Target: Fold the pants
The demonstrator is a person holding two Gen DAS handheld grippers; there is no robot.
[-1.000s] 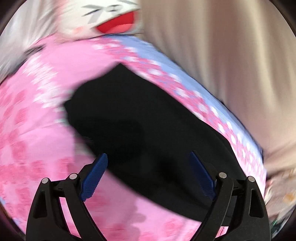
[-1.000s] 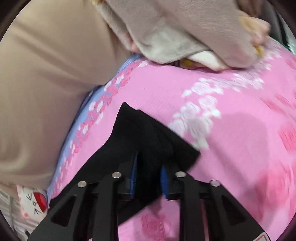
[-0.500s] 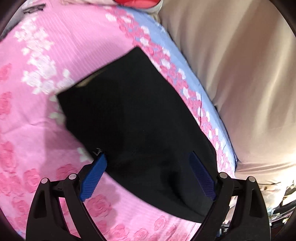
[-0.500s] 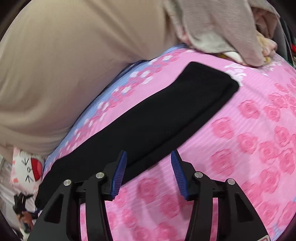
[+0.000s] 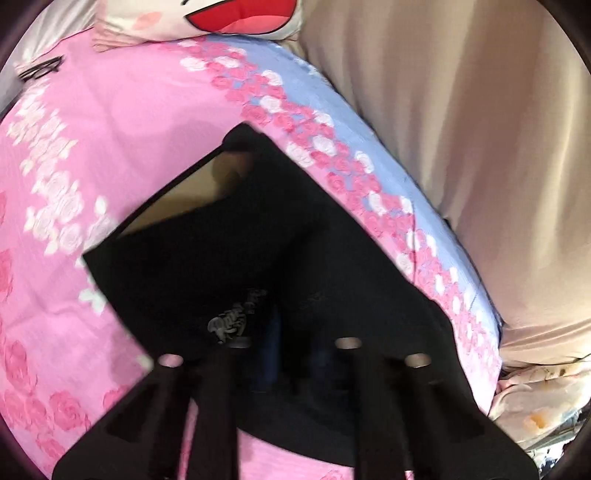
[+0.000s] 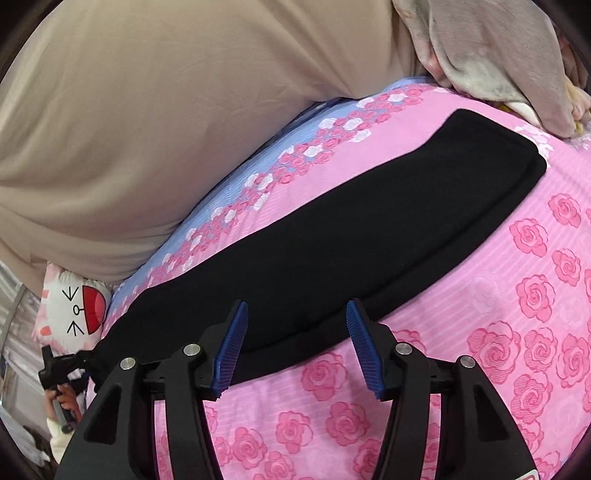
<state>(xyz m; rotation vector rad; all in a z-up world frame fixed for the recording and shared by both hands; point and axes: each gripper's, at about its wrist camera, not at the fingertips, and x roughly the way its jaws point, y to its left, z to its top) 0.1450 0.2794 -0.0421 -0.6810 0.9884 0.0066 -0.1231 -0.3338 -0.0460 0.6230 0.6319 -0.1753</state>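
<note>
**Already Halved Lengthwise, One End Now Pinched**

Already the black pants (image 6: 332,236) lie as a long narrow strip on the pink rose-print bedspread (image 6: 517,332), running beside its blue flowered border, which suggests the legs have been laid one over the other. The cross fold that would shorten the strip looks not yet made. The left gripper (image 5: 291,354) has its fingers pressed together on the waistband end, where a small printed logo (image 5: 236,317) shows and the opening gapes to a tan lining. The right gripper (image 6: 295,343) hovers over the strip's near edge, its blue pads (image 6: 231,347) spreading apart with nothing clamped between them. A cartoon-face pillow (image 5: 221,18) sits at the bedspread's far corner, a beige cushion (image 6: 147,110) along its edge.
</note>
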